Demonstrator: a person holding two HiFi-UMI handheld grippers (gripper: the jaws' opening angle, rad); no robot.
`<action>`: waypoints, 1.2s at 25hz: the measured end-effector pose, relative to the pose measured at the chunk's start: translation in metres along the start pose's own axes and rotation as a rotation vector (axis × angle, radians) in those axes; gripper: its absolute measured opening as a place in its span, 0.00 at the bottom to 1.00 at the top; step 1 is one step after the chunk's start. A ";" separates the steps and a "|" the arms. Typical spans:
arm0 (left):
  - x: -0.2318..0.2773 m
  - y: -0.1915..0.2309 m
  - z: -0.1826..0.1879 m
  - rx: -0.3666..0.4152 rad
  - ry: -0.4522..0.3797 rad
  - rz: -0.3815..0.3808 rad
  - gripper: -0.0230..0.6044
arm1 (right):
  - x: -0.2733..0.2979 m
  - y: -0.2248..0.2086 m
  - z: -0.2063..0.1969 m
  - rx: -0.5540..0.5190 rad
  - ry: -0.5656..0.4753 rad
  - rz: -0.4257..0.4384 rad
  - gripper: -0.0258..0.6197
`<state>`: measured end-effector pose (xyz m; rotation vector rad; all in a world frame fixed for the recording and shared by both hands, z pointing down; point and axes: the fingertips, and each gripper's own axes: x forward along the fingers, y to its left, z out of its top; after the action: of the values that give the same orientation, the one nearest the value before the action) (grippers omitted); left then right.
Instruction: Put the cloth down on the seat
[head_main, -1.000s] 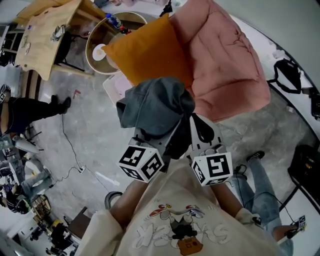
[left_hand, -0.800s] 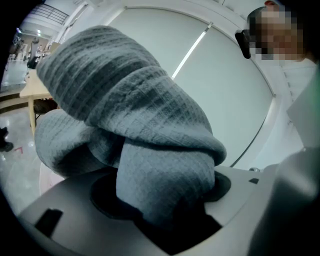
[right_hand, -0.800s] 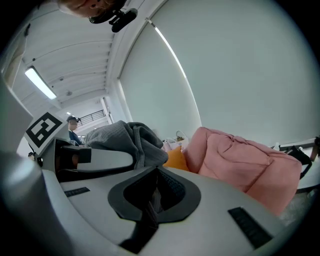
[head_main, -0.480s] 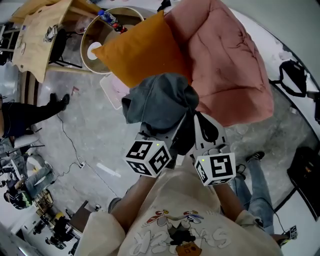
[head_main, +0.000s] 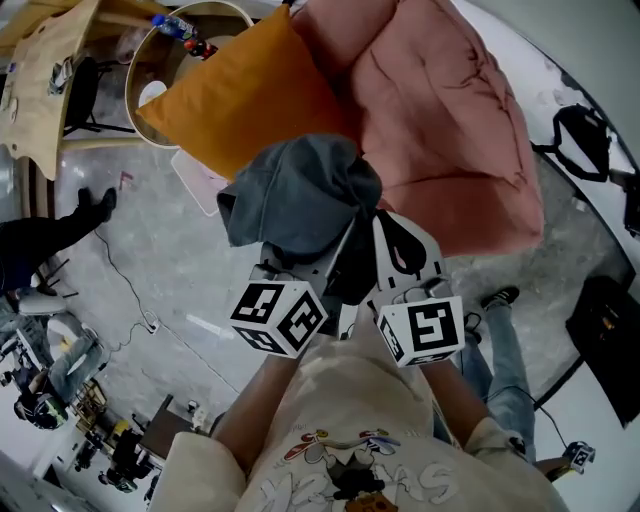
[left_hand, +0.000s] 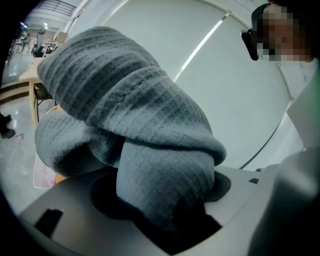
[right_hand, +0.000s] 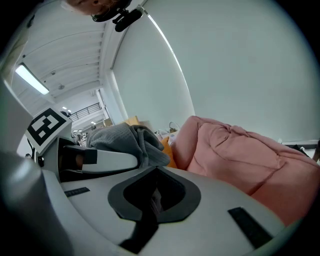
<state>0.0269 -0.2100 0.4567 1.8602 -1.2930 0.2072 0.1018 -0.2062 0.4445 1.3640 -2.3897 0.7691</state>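
Two grippers out front, only one loaded. My left gripper (left_hand: 165, 225) is clamped on the grey cloth (head_main: 300, 195), and the jaws stand fairly wide because the wad between them is thick. My right gripper (right_hand: 151, 197) has its jaws pressed together, with nothing in them that I can see. The cloth is in the air, bunched up over my left jaws and not on anything yet. Most of it spills forward and to the left of the grip. The pink seat (head_main: 450, 130) lies ahead and to my right, with the orange cushion (head_main: 240, 95) against its left edge. The right gripper is nearer the seat, but the left carries the cloth, so the move probably goes forward and right, past the seat's front edge.
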 end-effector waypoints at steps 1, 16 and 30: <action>0.006 0.002 -0.002 -0.005 0.005 0.004 0.58 | 0.004 -0.004 -0.003 0.002 0.009 0.001 0.07; 0.085 0.029 -0.019 -0.052 0.033 0.066 0.58 | 0.064 -0.062 -0.034 0.022 0.115 0.022 0.07; 0.168 0.049 -0.035 -0.081 0.070 0.077 0.58 | 0.111 -0.117 -0.060 0.035 0.178 0.025 0.07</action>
<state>0.0736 -0.3074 0.5985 1.7221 -1.3068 0.2550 0.1437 -0.2983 0.5836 1.2253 -2.2693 0.9033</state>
